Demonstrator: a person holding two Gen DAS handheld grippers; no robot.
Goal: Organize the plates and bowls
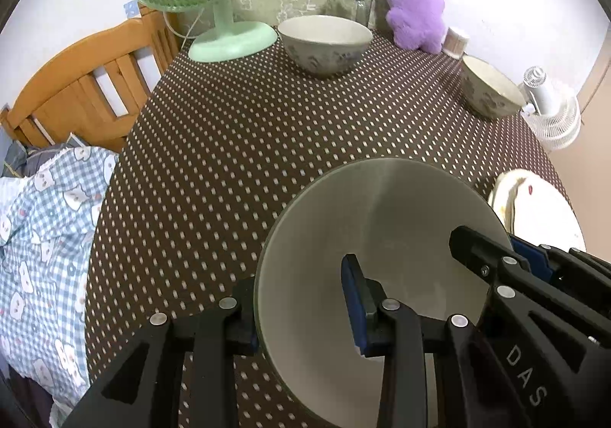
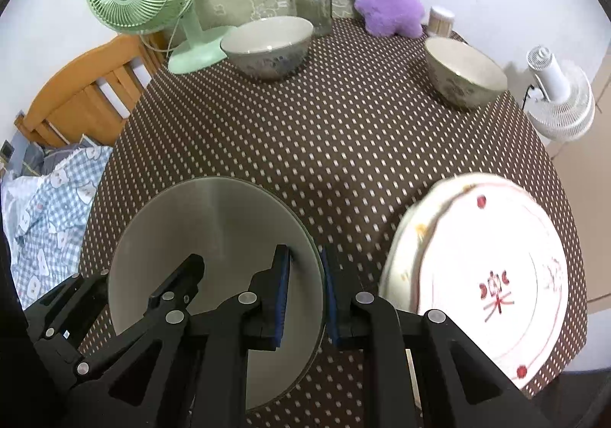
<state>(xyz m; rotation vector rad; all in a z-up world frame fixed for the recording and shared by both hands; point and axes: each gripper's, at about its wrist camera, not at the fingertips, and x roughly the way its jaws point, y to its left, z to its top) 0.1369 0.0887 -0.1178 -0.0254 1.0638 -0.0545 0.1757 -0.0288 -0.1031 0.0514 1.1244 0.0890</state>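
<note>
Both grippers, left [image 1: 301, 313] and right [image 2: 305, 298], clamped the bowl's [image 2: 229, 237] opposite rims; level carrying toward the plates [image 2: 496, 275] beside the right one seemed wise.

A: Which dishes are out?
B: A plain pale bowl [image 2: 214, 237] near the front, held by its rim. Two patterned bowls sit upright farther back, one [image 2: 267, 46] toward the left, one [image 2: 464, 72] on the right.
A: Plates?
B: White, red-marked plates [image 2: 492, 275] stacked front right.
</note>
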